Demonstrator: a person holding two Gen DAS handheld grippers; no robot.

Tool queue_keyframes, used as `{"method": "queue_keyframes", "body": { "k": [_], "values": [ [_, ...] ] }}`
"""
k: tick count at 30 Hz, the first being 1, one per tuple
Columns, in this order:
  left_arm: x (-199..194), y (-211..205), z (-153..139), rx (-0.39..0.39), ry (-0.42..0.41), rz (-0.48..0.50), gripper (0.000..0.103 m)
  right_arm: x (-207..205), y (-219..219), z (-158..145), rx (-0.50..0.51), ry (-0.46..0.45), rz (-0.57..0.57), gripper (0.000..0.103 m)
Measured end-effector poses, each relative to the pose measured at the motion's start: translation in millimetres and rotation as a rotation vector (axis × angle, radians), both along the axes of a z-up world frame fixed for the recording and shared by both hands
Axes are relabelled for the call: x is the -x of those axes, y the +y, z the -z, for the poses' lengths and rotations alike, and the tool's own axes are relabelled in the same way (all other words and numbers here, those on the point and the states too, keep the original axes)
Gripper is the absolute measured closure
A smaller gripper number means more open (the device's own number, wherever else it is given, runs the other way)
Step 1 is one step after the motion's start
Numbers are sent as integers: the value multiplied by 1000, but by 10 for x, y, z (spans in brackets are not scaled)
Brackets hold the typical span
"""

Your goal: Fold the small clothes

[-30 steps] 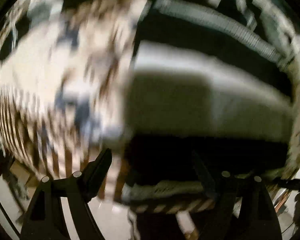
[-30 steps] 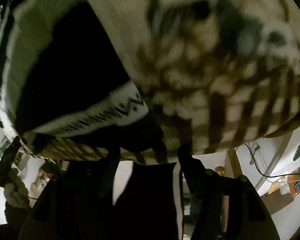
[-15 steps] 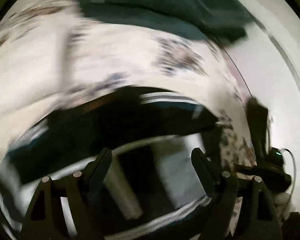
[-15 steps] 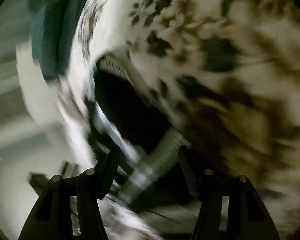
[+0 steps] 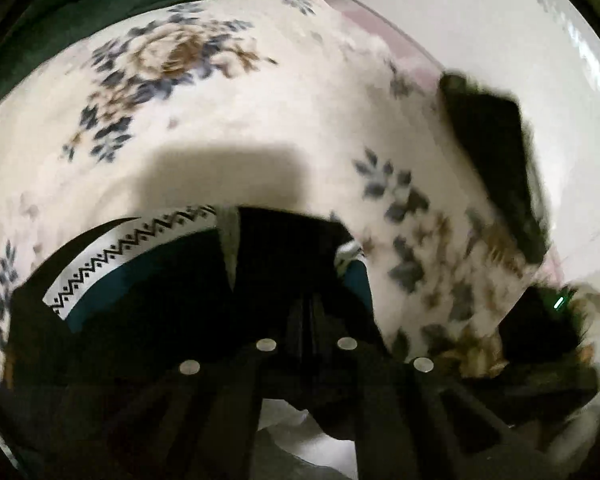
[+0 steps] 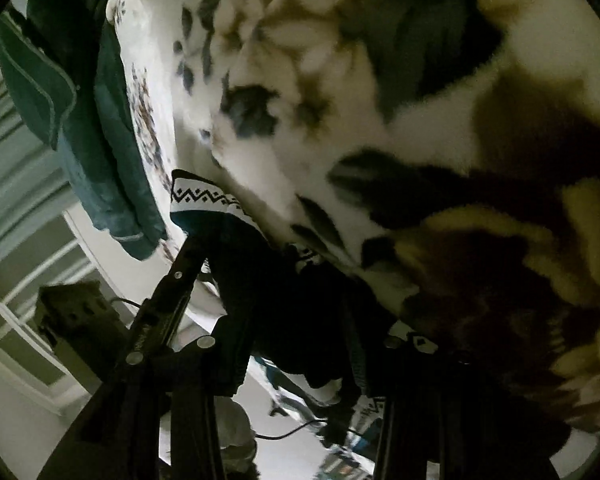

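A small dark garment point(image 5: 148, 304) with a white zigzag-patterned band point(image 5: 112, 256) lies on a cream floral blanket point(image 5: 228, 104). My left gripper point(image 5: 306, 316) is shut on the garment's dark cloth, its fingers pressed together. In the right wrist view the same garment point(image 6: 268, 304) with its patterned band point(image 6: 204, 196) hangs across my right gripper point(image 6: 292, 280), whose fingers look spread, with cloth draped between and over them. Whether the right gripper pinches the cloth is hidden by the dark fabric.
Dark green clothes point(image 5: 100, 12) lie at the blanket's far edge, also in the right wrist view point(image 6: 84, 120). A black item point(image 5: 496, 160) lies at the blanket's right edge. A dark box with a cable point(image 6: 72, 320) and a white floor lie beyond the bed.
Both views have swung down towards the blanket. My left gripper, open before, has shut on the garment. The garment now lies low on the blanket.
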State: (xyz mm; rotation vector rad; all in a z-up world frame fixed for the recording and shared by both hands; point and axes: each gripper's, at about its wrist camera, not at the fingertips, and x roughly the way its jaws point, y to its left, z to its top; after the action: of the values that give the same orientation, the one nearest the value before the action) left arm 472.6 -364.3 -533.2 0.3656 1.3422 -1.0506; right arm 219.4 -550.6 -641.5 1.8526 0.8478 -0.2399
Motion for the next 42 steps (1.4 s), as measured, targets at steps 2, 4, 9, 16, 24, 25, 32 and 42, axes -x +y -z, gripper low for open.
{"method": "queue_keyframes", "body": {
  "k": [2,4,9,16,24,25,32,42],
  "values": [
    [-140,63,0,11,14,-46,102,-56,7,10,57,18,-28,88],
    [-260,103,3,2,-13,-75,103,-78,9,-93,128,38,-61,89],
    [-448,187,-53,31,-12,-135,103,-87,-28,-176,208,109,-139,90],
    [-261,-17,-5,38,99,-42,44,-245,-116,-215,189,75,-186,65],
    [127,-380,261,-31,-83,83,100,-153,-141,-125,178,31,-92,90],
    [101,-360,248,-20,-86,67,100,-148,-136,-155,211,38,-101,91],
    [-426,-134,342,33,88,-126,96,-153,-122,-179,323,133,-150,102],
    [-322,1143,-378,105,-43,-413,83,-487,88,-707,531,208,-446,38]
  ]
}}
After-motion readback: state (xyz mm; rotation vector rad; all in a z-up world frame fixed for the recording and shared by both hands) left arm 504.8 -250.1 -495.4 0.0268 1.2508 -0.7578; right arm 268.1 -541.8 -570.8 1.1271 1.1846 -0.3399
